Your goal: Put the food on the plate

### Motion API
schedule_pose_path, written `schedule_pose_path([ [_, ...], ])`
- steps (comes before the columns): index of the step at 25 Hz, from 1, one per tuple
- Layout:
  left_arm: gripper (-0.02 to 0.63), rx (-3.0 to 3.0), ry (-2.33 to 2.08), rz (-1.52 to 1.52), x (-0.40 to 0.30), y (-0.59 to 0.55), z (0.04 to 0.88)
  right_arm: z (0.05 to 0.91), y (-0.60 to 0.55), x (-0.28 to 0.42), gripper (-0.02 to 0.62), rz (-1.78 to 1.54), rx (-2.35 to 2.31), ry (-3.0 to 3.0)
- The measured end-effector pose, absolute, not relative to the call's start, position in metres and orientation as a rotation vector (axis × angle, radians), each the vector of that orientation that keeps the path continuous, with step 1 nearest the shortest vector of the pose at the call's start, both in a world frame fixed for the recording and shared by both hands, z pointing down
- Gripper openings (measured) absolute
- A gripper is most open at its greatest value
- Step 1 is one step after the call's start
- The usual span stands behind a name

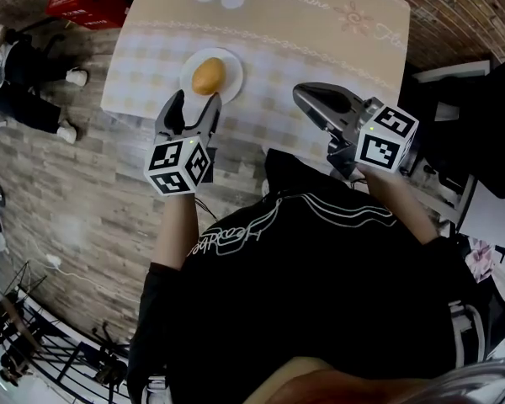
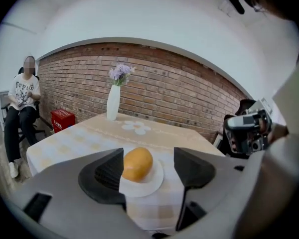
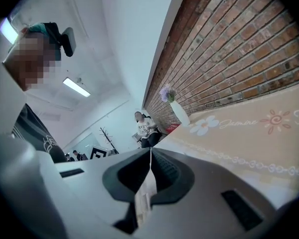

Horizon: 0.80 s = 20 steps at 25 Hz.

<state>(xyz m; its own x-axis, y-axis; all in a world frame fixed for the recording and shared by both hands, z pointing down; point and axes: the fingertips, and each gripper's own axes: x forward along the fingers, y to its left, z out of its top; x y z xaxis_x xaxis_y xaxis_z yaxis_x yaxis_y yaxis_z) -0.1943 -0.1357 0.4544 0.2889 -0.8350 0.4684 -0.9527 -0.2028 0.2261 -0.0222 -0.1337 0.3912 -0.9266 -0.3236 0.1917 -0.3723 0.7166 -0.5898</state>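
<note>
A yellow-orange, potato-like piece of food (image 1: 209,75) lies on a small white plate (image 1: 234,74) on the table with the checked and flowered cloth (image 1: 320,32). My left gripper (image 1: 195,99) is open, its fingertips at the plate's near rim and pointing at the food. In the left gripper view the food (image 2: 137,164) rests on the plate (image 2: 152,182) just beyond the wide-apart jaws of that gripper (image 2: 148,156), and nothing is pressed between them. My right gripper (image 1: 301,93) hovers by the table's near right edge. Its jaws (image 3: 150,151) are shut with nothing in them.
A white vase with purple flowers (image 2: 113,102) stands at the table's far end. A red box (image 1: 84,2) sits on the floor to the left, and a seated person (image 2: 22,113) is beyond it. A brick wall (image 2: 179,83) runs behind the table. Dark furniture (image 1: 480,124) stands at the right.
</note>
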Motion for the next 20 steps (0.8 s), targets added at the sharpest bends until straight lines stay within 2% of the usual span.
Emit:
schedule_pose_path([
  [4,0.297,2.163,-1.539,0.223,-0.183,-0.107,0.408,0.374,-0.117,-0.025,-0.003,0.998,0.560,-2.887],
  [10,0.145,2.257,-1.382,0.063,-0.149,-0.057,0.354,0.348,-0.085,-0.026,-0.003,0.905,0.519,-2.957],
  [16,0.023,2.310,-1.274,-0.005,-0.120,-0.016,0.323,0.332,-0.049,-0.030,-0.003,0.850,0.452,-2.999],
  [20,0.008,2.318,-1.261,-0.012,-0.113,-0.002,0.316,0.328,-0.031,-0.031,-0.003,0.836,0.417,-3.011],
])
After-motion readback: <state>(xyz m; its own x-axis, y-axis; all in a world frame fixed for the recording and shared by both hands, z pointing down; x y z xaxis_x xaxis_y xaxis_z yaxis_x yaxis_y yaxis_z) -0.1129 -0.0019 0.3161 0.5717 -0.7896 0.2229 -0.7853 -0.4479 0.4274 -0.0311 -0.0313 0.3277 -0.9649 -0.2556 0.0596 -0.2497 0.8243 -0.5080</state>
